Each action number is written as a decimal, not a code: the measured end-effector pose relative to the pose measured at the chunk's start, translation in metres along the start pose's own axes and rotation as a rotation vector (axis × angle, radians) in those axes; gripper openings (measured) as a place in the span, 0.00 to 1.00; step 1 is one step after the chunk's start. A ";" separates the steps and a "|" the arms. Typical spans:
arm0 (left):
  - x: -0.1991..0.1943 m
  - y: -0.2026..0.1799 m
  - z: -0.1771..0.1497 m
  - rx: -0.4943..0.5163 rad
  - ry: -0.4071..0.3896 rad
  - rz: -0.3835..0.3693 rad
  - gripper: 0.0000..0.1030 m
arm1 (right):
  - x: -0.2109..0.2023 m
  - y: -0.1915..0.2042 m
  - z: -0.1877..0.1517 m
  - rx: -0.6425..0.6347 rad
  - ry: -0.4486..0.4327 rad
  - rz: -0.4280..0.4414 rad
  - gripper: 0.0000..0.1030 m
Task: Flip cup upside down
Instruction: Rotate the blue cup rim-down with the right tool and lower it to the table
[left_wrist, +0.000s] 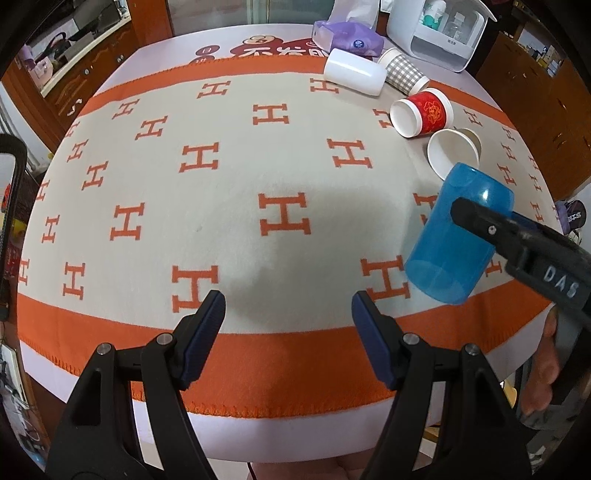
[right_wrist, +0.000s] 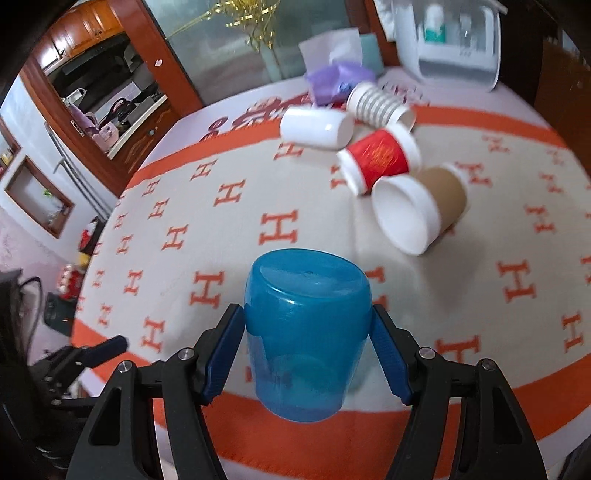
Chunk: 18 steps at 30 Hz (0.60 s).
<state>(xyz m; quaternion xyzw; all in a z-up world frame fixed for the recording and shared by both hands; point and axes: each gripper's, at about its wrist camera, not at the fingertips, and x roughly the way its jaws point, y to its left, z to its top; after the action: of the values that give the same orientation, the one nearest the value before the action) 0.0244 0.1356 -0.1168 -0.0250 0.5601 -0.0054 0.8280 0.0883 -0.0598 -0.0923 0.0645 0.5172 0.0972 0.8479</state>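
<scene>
Blue cup clamped in right tool, near blanket's front edge; left tool wide, empty.

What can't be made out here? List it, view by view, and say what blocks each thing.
- Left wrist view: the right gripper shows one finger across the blue cup; the cup hides the other.
- Left wrist view: the brown cup shows mostly its white inside; the blue cup overlaps its near rim.
- Right wrist view: the blue cup's mouth faces down, so its inside can't be checked.
- Right wrist view: motion blur smears the red cup's print.
</scene>
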 end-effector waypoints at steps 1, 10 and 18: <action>0.000 0.000 0.000 0.000 -0.004 0.004 0.67 | -0.001 0.000 -0.002 -0.013 -0.014 -0.013 0.66; -0.001 -0.001 -0.002 -0.024 -0.040 0.032 0.67 | -0.006 0.020 -0.029 -0.176 -0.114 -0.067 0.67; -0.013 -0.009 -0.003 -0.003 -0.102 0.052 0.67 | -0.012 0.026 -0.044 -0.221 -0.128 -0.083 0.68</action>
<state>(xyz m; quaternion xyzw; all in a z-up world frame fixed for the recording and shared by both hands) 0.0166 0.1267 -0.1051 -0.0118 0.5175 0.0182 0.8554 0.0414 -0.0373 -0.0965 -0.0447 0.4503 0.1143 0.8844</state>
